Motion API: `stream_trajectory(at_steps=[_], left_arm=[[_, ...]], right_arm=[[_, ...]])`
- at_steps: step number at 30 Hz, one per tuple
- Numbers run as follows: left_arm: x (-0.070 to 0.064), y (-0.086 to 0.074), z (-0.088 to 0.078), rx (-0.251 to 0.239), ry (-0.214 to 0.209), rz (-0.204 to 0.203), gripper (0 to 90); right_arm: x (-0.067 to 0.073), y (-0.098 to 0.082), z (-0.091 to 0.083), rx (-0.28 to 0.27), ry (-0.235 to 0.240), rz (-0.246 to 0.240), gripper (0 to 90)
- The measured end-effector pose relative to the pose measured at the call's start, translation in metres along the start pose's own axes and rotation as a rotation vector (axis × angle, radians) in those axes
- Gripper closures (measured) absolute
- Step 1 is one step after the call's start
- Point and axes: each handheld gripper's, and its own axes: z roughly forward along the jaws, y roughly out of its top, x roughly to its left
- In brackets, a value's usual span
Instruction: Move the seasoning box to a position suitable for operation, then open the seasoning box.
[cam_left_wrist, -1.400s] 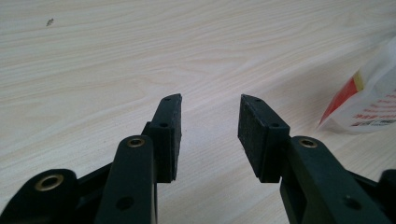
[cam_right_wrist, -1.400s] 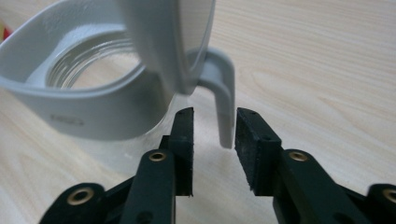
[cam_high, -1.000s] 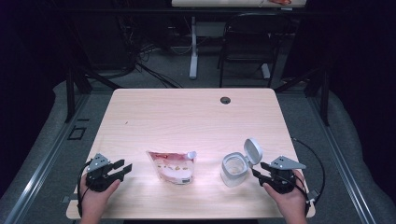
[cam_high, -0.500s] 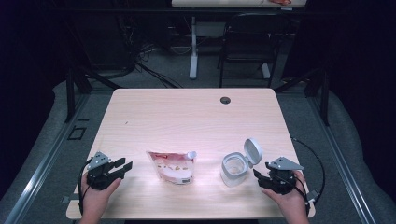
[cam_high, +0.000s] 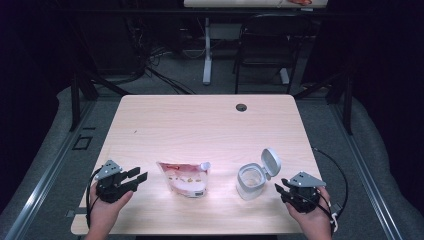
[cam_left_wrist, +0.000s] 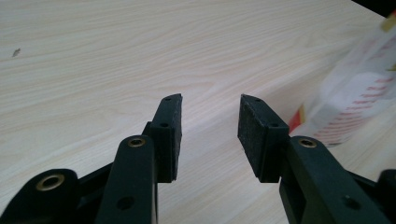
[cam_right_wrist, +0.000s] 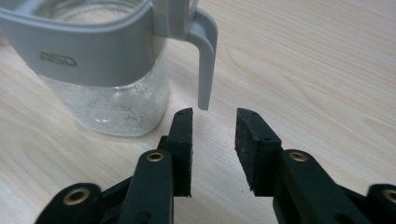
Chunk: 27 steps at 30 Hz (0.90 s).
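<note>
A clear pouch (cam_high: 184, 177) with red print and a white cap lies flat near the table's front, between my two grippers. To its right stands a glass jar (cam_high: 250, 181) with a grey collar, its flip lid (cam_high: 270, 161) raised. My left gripper (cam_high: 137, 178) rests left of the pouch, open and holding nothing. Its jaws have narrowed a little. In the left gripper view the pouch (cam_left_wrist: 355, 102) is off to the right of the open left gripper (cam_left_wrist: 210, 126). My right gripper (cam_high: 280, 192) is just right of the jar. Its jaws have just been closing, with nothing between them. The right gripper (cam_right_wrist: 212, 135) points past the jar (cam_right_wrist: 107, 70), under the lid's grey tab (cam_right_wrist: 205, 60).
The pale wooden table (cam_high: 200, 125) has a round cable hole (cam_high: 241, 107) at the back. Black cables trail from both grippers over the front edge. Dark floor, table legs and a chair lie beyond the far edge.
The right gripper's jaws stand narrower than before, and the hand has eased slightly toward the front edge. The left hand, pouch and jar stay where they were.
</note>
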Motion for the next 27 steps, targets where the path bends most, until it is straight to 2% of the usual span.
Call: stream_trajectory(at_steps=[4,8,10,13,15,19,24,27], left_arm=[[-0.006,0.004,-0.002,0.008,-0.009,0.011,60.1],[-0.009,0.008,-0.008,0.004,-0.030,0.014,60.1],[-0.012,0.010,-0.010,-0.003,-0.046,0.014,60.2],[-0.018,0.016,-0.014,-0.001,-0.060,0.040,60.2],[-0.023,0.020,-0.016,-0.005,-0.075,0.063,60.9],[-0.031,0.025,-0.019,0.003,-0.076,0.097,62.2],[-0.035,0.030,-0.022,0.014,-0.091,0.103,64.4],[-0.037,0.034,-0.024,0.021,-0.102,0.111,65.1]], right_arm=[[0.001,0.002,-0.007,-0.007,-0.002,-0.013,71.9],[0.001,0.004,-0.009,-0.015,0.011,-0.002,73.2],[0.000,0.006,-0.012,-0.017,0.030,0.022,71.7],[0.001,0.007,-0.013,-0.041,0.026,0.032,69.9],[0.003,0.008,-0.013,-0.046,0.028,0.026,70.2],[0.005,0.011,-0.015,-0.054,0.017,0.000,72.0],[0.005,0.012,-0.017,-0.074,0.023,0.006,70.9],[0.004,0.012,-0.017,-0.071,0.051,0.012,70.2]])
